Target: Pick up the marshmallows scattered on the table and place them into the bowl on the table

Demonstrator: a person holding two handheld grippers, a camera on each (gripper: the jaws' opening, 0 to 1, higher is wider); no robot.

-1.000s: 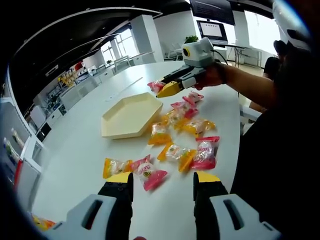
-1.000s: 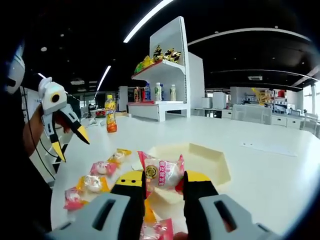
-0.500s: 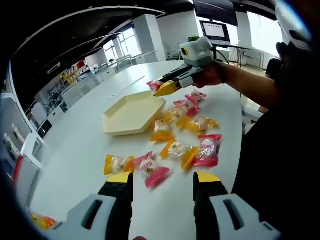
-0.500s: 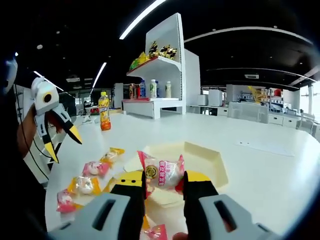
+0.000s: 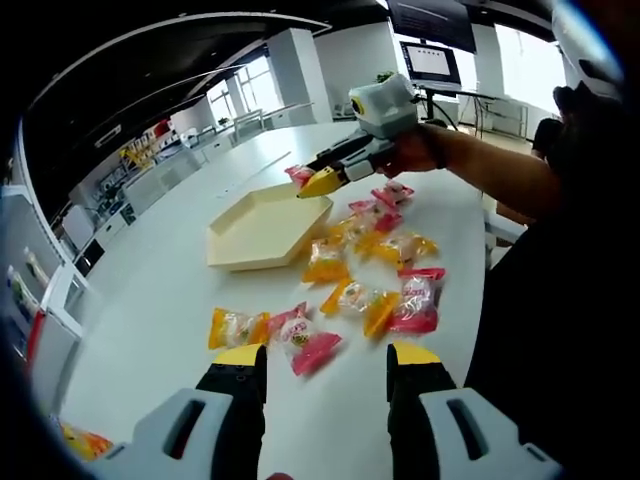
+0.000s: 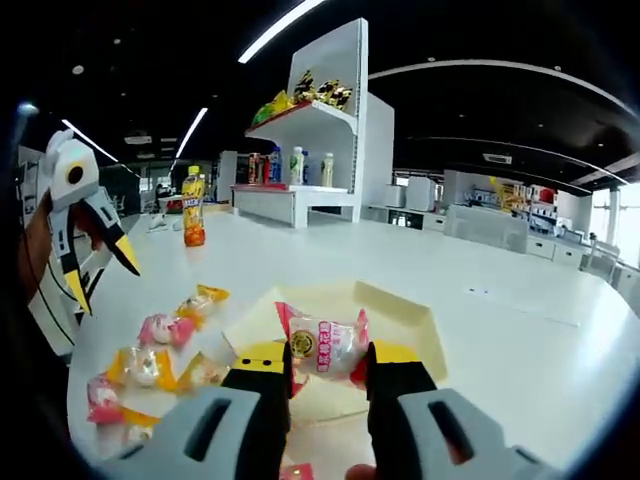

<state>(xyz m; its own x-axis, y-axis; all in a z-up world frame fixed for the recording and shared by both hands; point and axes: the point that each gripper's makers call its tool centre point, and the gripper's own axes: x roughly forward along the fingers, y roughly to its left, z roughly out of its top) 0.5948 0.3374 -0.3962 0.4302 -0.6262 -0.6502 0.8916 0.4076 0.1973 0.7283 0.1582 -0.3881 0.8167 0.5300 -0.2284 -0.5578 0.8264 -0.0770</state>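
White counter, sweets and tray

The counter (image 5: 180, 290) carries a cream hexagonal bowl (image 5: 265, 228), wrapped marshmallows (image 5: 372, 262) scattered just beside it in pink, yellow and orange, one pink-yellow pair (image 5: 272, 332) nearer the camera, and a drink bottle (image 6: 193, 208) far off.

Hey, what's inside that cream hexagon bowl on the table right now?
The visible floor of the bowl looks bare. The right gripper holds a pink marshmallow packet above it, covering part of the bowl's inside.

An open office with a dark ceiling (image 6: 480, 40) and strip lights (image 6: 285, 25). White shelves (image 6: 320, 120) hold bottles; windows (image 5: 235, 90) stand beyond.
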